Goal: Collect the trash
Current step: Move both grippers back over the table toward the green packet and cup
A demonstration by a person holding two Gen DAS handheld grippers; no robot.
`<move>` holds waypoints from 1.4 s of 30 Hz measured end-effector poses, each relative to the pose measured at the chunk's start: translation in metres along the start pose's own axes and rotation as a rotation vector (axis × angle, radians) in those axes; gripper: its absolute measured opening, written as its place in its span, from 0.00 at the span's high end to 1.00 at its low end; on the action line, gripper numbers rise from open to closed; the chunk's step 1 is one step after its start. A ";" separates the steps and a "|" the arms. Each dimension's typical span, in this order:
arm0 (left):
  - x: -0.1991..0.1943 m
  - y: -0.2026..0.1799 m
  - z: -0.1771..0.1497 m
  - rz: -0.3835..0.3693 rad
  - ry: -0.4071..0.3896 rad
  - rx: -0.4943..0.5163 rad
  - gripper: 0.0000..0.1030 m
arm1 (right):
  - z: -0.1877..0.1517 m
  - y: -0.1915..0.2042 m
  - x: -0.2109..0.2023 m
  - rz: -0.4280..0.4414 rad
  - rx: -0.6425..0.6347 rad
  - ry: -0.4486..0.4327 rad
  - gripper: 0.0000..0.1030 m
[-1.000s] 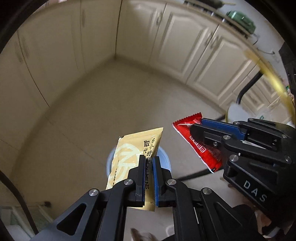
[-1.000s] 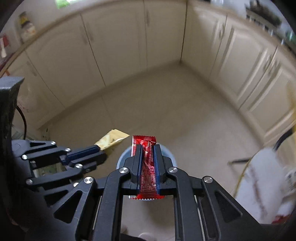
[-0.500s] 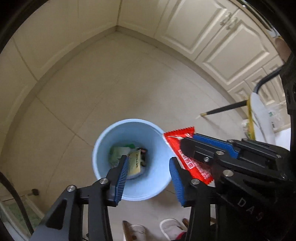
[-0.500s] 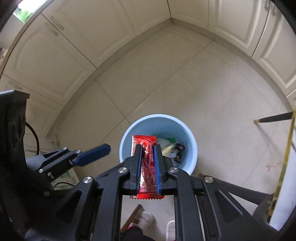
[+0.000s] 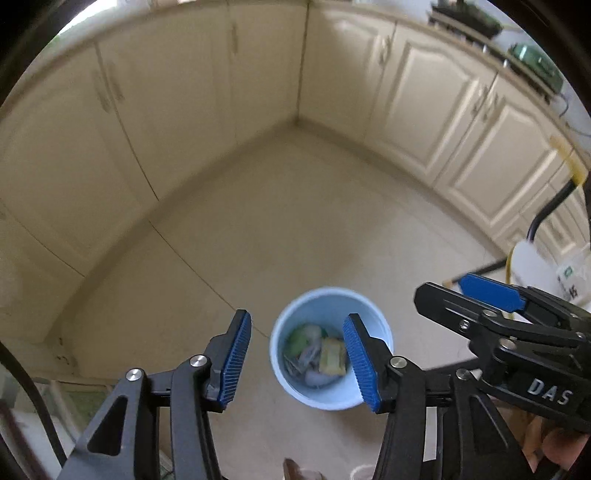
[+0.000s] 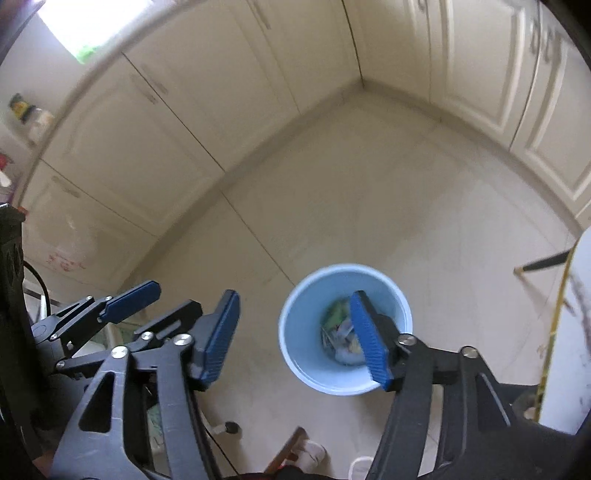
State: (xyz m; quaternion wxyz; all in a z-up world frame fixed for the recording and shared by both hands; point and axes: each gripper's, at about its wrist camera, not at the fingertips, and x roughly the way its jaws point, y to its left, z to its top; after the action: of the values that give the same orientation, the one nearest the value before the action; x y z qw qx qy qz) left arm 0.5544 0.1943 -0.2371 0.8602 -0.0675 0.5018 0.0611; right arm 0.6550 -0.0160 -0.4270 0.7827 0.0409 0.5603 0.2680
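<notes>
while both grippers open empty, wrappers fill bin.

Soft daylight filled both views, brightest from a blown-out window up left of the right gripper. Cabinets smeared with motion blur; fisheye curved everything, corners black.

Yellow packet dropped into blue bin; red wrapper gone from right gripper — both grippers opening, empty

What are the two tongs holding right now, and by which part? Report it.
Nothing: left tongs and right tongs are both opening, empty, above the blue bin.
</notes>
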 end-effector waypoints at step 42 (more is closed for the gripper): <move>-0.304 -0.295 -0.214 -0.205 -0.880 0.287 0.01 | -0.169 -0.064 -0.527 -0.531 -0.015 -0.869 0.00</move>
State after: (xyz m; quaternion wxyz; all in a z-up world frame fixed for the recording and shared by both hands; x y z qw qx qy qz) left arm 0.2743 -0.1455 -0.0604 0.9933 0.0352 0.0838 -0.0713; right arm 0.4066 -0.3556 -0.0622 0.9848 -0.0007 0.1724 0.0220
